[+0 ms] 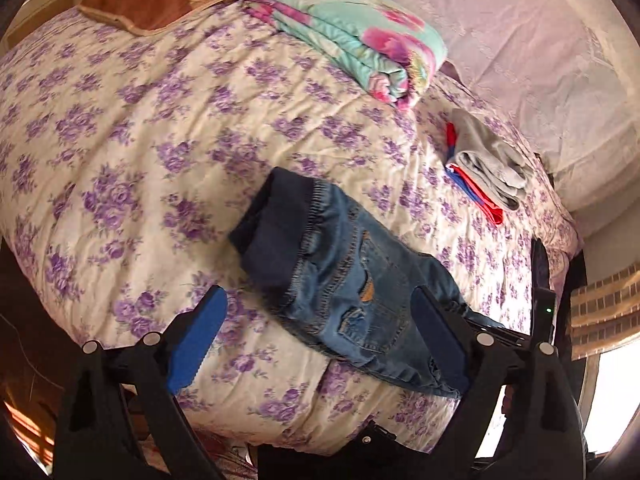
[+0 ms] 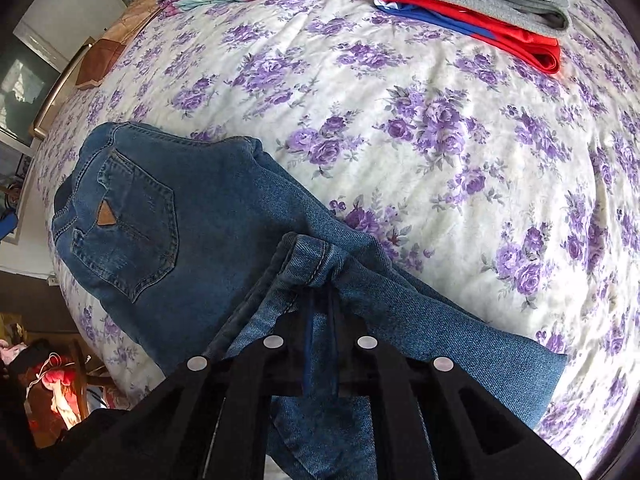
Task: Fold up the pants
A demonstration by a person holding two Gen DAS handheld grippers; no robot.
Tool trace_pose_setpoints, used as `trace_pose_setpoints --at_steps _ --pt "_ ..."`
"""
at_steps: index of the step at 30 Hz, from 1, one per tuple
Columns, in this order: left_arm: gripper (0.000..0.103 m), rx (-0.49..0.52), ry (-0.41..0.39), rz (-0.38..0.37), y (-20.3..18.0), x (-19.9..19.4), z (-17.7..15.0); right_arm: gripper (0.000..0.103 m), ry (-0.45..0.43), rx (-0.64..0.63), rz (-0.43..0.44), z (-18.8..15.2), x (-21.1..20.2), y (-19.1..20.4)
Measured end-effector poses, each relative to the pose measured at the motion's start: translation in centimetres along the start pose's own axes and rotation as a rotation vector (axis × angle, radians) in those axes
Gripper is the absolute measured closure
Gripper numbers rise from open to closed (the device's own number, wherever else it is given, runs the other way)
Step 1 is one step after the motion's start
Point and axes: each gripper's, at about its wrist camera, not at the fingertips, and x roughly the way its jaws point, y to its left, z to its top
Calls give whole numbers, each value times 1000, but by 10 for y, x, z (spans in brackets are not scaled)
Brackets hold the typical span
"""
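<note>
Blue jeans (image 1: 344, 276) lie on the floral bedspread (image 1: 140, 140) near the bed's front edge, dark waistband toward the far left. My left gripper (image 1: 320, 332) is open and empty, its blue pads on either side of the seat of the jeans, just above them. In the right wrist view the jeans (image 2: 132, 216) show a back pocket with a tan patch. My right gripper (image 2: 320, 292) is shut on the hem of the jeans' leg and holds it folded over the lower leg.
A folded teal and pink quilt (image 1: 352, 36) lies at the back. A folded grey garment (image 1: 488, 156) sits on a red and blue one (image 1: 476, 196) at the right. A brown pillow (image 1: 140, 0) is at the far left. The bed's front edge drops off below the jeans.
</note>
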Motion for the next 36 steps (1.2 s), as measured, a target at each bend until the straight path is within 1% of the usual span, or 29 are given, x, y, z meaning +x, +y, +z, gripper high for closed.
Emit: trace_pose_setpoints --at_steps 2,3,4,7,10,12,13,14,15,16,17,18,19,20,23,26,27,29,31,36 --pt "13 -44 37 -14 11 11 -2 96 -11 34 27 -3 -12 -4" --pt "13 -60 52 -28 15 18 -4 93 -19 46 38 -5 -19 -5" --pt "13 -77 73 -39 18 26 -6 92 -31 53 43 -8 -27 -6" --pt "13 -140 147 -76 24 61 -13 92 -65 62 61 -18 -51 -9" --pt "13 -203 228 -116 30 98 -16 92 -89 63 60 -30 -70 -12" --pt "13 -232 276 -125 31 122 -11 92 -98 69 53 -39 -78 -16" --pt "13 -229 276 -111 29 129 -5 92 -96 73 50 -43 -79 -16" --pt "13 -216 272 -103 26 134 2 92 -92 76 48 -43 -79 -17" --pt "21 -196 261 -112 21 135 10 92 -86 83 49 -44 -78 -17" --pt "40 -176 255 -114 14 135 17 92 -78 89 49 -45 -76 -18" --pt "55 -154 240 -107 6 131 21 92 -71 93 51 -47 -74 -18" --pt "60 -127 213 -95 -1 124 24 92 -64 91 59 -49 -72 -15" --pt "71 -80 173 -80 -12 113 23 92 -57 82 70 -49 -69 -12" --pt "75 -31 134 -68 -22 102 20 92 -52 68 89 -50 -67 -6" --pt "76 103 38 -33 -53 71 4 92 -30 15 170 -46 -55 16" --pt "76 189 -14 -28 -75 53 -10 92 -39 -44 245 -32 -35 43" --pt "76 203 -18 -22 -77 50 -11 92 -41 -60 241 -26 -25 51" --pt "76 221 -22 -17 -82 49 -10 92 -35 -93 193 -13 -3 65" --pt "76 219 -23 -24 -82 48 -8 92 -19 -100 186 -4 14 74" --pt "76 212 -25 -26 -79 48 -6 92 0 -101 165 4 33 84"
